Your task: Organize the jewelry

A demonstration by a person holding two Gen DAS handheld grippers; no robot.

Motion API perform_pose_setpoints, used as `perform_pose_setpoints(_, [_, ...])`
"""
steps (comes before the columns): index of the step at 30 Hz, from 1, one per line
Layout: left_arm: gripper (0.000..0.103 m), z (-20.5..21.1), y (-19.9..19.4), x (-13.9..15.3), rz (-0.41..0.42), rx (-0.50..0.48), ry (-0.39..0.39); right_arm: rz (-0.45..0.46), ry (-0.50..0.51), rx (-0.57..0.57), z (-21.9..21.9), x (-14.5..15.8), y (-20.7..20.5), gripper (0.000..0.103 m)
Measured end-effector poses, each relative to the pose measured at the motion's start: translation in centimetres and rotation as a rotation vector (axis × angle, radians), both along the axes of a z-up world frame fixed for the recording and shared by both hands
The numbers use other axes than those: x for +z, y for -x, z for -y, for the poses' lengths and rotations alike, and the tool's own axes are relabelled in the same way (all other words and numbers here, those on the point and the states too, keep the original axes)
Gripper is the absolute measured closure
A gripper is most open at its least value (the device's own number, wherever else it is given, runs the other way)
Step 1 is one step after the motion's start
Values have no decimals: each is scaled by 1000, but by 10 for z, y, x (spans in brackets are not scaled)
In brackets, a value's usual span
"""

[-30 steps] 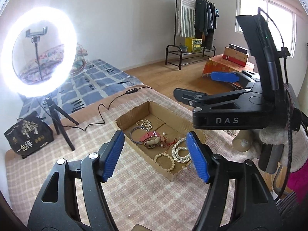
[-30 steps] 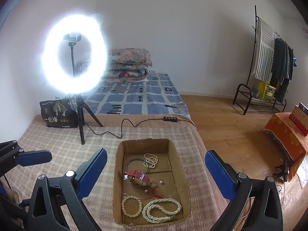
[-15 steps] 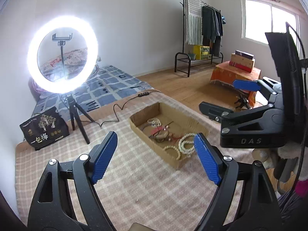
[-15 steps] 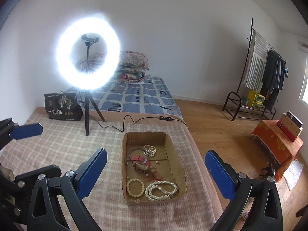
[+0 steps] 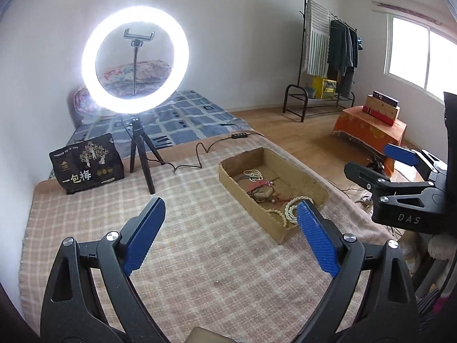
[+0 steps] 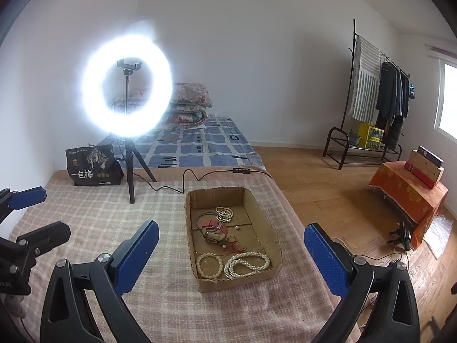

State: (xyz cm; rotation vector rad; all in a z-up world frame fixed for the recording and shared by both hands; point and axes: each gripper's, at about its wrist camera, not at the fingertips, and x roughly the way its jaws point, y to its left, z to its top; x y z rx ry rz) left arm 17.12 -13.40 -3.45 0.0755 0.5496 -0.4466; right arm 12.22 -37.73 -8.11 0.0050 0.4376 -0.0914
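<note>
We see a plaid blanket (image 6: 94,217) filling the lower half of both views. At the upper left of the right wrist view glows a ring light (image 6: 127,90) on a tripod, with a black bag (image 6: 91,165) beside its legs. Our left gripper (image 5: 230,228) sits at the bottom of its own view, jaws spread wide over bare blanket, holding nothing. Our right gripper (image 6: 228,253) sits at the bottom of its view, jaws likewise spread and empty, framing the box from above without touching it. The cardboard box (image 6: 262,220) lies at the frame centre in the right wrist view, right of centre in the left. Inside it, at the near end, a pearl necklace (image 6: 247,263) is coiled just beside a bead bracelet (image 6: 210,265); mid-box lies a red band (image 6: 212,224) tangled with a dark ring; at the far end, smaller pearls (image 6: 224,213).
</note>
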Motion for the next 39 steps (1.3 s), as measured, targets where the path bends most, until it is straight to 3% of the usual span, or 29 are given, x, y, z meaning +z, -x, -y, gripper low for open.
perform_pose_setpoints(9, [7,-1,2,-5,21,24,-26,6,-24,-12,0,-11,-1,0])
perform_pose_setpoints(11, [0,-1,1,-6,21,31,-32,-3,-34,-13,1,-13,-3,0])
perform_pose_setpoints(39, [0,2,2,-5,22,30,-41,-44,-40,-12,-1,-23,-15,0])
